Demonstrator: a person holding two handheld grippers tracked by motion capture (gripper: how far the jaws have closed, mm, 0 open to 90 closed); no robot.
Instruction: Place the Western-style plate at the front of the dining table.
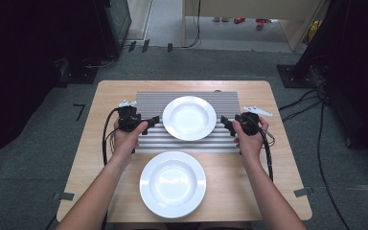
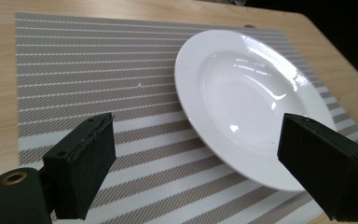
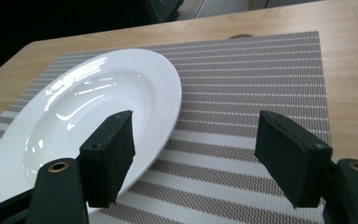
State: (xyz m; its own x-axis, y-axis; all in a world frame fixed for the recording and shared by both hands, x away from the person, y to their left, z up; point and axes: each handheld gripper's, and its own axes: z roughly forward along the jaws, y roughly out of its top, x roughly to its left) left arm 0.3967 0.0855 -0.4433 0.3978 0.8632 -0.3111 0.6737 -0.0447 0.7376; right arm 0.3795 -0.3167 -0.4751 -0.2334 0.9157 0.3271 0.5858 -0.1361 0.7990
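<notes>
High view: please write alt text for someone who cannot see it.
A person's two hands hold black tongs, the left tongs and the right tongs, open on either side of a round white ceramic plate on a grey striped woven placemat. A second round white plate sits nearer the person on the light wooden table.

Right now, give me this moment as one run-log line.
left tongs: open, left of far plate | right tongs: open, right of it | far plate: on striped mat, ungripped | near plate: on table, untouched
</notes>
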